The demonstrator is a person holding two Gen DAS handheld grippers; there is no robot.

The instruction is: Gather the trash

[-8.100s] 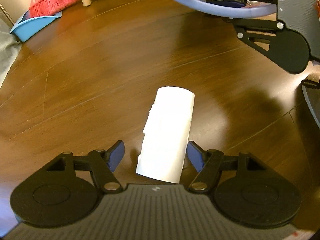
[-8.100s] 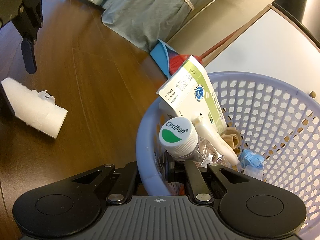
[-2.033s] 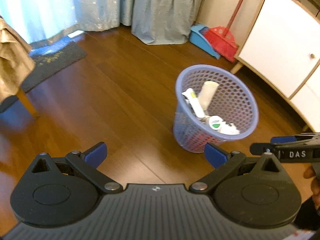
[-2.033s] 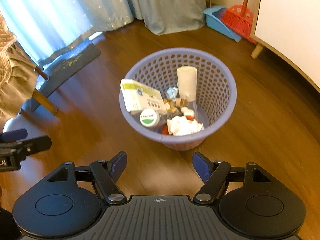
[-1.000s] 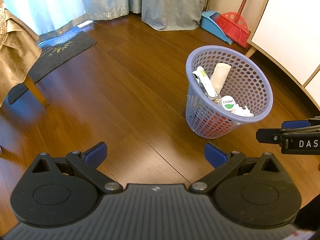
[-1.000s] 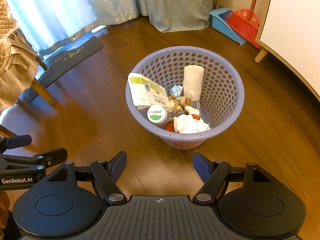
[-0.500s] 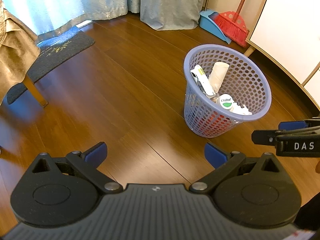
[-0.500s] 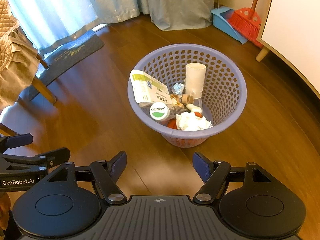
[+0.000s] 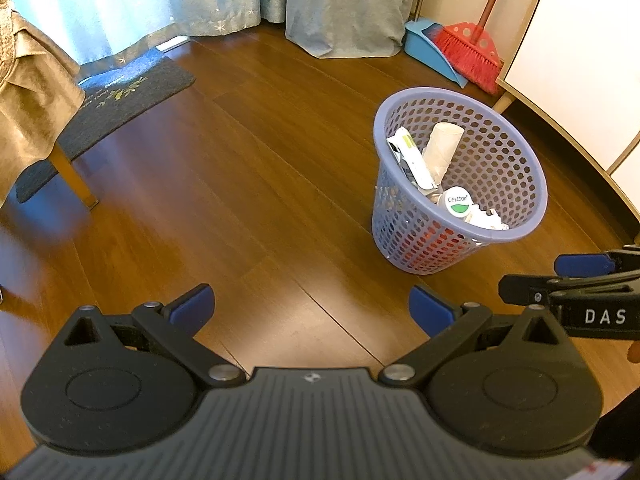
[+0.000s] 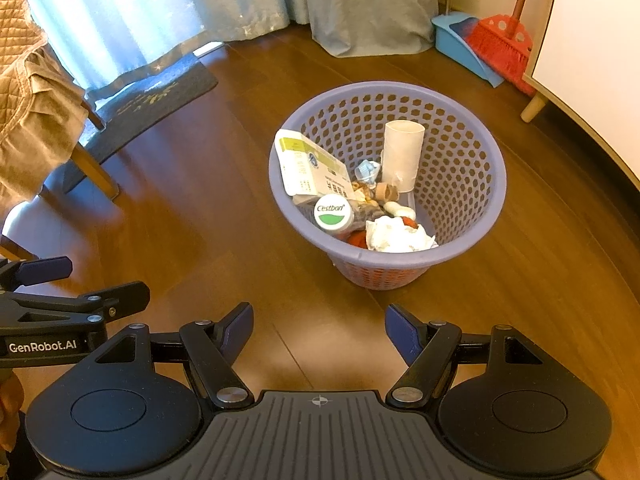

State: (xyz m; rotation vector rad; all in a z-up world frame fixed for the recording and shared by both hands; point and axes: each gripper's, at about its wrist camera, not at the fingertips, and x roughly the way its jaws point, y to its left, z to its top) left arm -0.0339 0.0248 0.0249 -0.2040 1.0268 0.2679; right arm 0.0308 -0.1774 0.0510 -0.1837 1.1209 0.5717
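Basket [image 10: 472, 160]: lavender, perforated, upright on the wood floor [image 10: 240, 208], well ahead of both grippers.
Contents: white paper roll [image 10: 402, 156] standing on end against the far wall; carton [image 10: 308, 168] leaning at the left rim; bottle with Cestbon cap [image 10: 334, 213]; crumpled tissue [image 10: 396, 234] at the near side; small scraps between, too small to name, perhaps wrappers.
Right gripper [image 10: 319, 330]: fingers spread wide, nothing between, bare floor below.
Left gripper [image 9: 310, 308]: fingers likewise released and empty, basket off to its right.
Beyond: red broom [image 10: 500, 46] in blue dustpan [image 10: 456, 36] by white cabinet [image 10: 592, 64]; curtains [image 10: 160, 12]; dark mat [image 10: 156, 100].
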